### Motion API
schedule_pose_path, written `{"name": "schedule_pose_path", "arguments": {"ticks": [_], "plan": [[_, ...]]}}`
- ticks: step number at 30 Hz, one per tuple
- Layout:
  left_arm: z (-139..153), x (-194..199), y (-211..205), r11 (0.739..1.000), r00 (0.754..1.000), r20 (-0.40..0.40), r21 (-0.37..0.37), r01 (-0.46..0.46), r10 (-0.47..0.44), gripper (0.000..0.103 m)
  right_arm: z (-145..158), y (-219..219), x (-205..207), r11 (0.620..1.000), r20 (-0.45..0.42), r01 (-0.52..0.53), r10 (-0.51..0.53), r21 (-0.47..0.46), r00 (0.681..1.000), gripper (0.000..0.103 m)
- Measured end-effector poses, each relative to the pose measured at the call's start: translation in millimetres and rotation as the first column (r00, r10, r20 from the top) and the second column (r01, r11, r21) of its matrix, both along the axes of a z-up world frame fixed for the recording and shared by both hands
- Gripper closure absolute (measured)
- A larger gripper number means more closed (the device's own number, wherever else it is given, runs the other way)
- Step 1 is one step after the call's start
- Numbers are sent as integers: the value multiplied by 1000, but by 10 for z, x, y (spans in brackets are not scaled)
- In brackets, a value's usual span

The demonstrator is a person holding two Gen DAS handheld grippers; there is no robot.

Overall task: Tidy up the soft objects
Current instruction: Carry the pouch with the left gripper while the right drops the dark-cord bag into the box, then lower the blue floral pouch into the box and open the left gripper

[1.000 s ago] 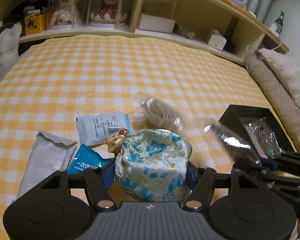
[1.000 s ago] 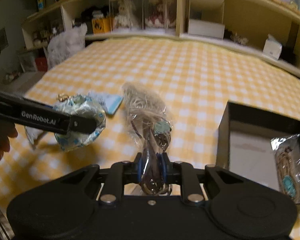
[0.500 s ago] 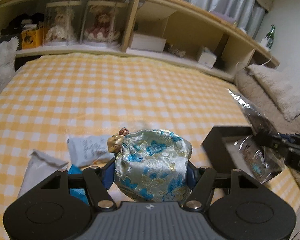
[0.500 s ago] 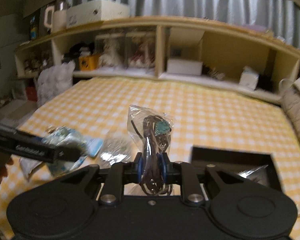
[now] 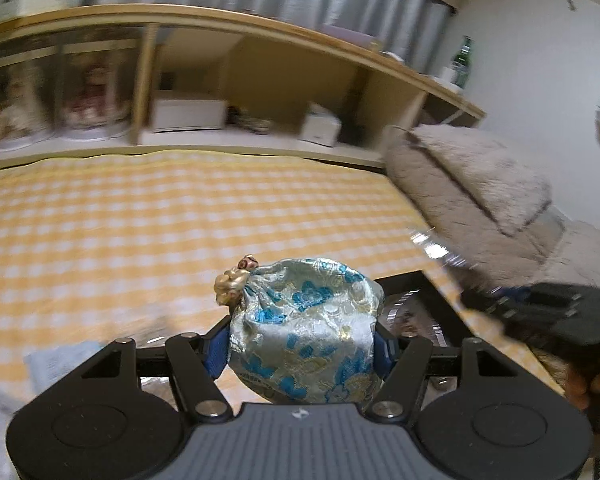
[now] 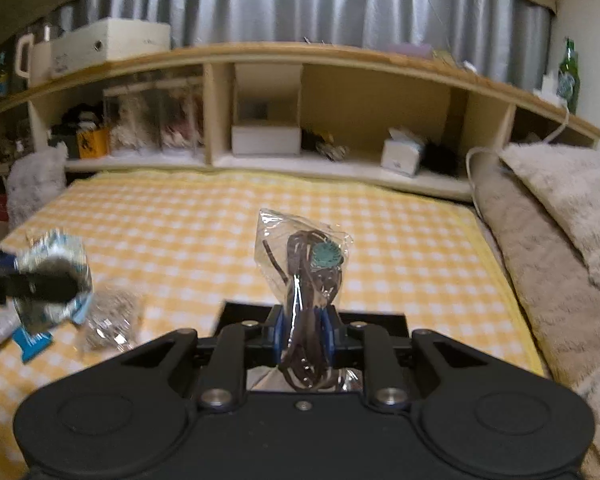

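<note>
Both grippers have risen: left gripper (image 5: 302, 344) jaws clench a brocade pouch (image 5: 306, 328), right gripper (image 6: 303, 330) jaws a crinkly cellophane packet (image 6: 304, 264).

A silver-white brocade pouch (image 5: 304, 328) patterned with bright blue flowers and gold threads is seen at lower centre, tied off with a gold knot (image 5: 232, 284). A yellow-and-white checked bedspread (image 5: 140, 224) fills the middle. In the right wrist view, a clear plastic bag (image 6: 304, 264) holding dark brown cord and a teal disc is shown at centre, above a black box (image 6: 236, 314). Beige fuzzy pillows (image 6: 560, 200) are at right, grey curtains (image 6: 340, 4) at top.
</note>
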State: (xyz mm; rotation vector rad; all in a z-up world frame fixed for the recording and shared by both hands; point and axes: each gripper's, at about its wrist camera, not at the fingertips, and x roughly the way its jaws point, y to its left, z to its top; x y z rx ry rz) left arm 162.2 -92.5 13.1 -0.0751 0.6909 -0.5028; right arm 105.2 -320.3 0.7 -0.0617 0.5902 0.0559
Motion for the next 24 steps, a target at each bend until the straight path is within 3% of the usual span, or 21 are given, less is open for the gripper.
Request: {"name": "schedule_pose_path", "arguments": {"ticks": [10, 12, 14, 17, 24], "plan": [[-233, 230, -699, 996, 994, -61, -9, 92, -93, 37, -490, -145, 160, 1000, -126, -15, 19, 27, 992, 78], [-283, 282, -771, 995, 992, -70, 6, 104, -103, 37, -567, -125, 199, 999, -139, -31, 34, 23, 990, 68], [-322, 327, -813, 994, 991, -77, 20, 108, -106, 37, -654, -122, 247, 999, -165, -30, 34, 24, 986, 40], [-363, 406, -846, 993, 990, -87, 24, 114, -111, 37, -707, -161, 258, 999, -199, -19, 25, 33, 980, 39], [-436, 500, -946, 985, 982, -108, 59, 160, -153, 36, -583, -437, 170, 983, -192, 58, -25, 172, 981, 38]]}}
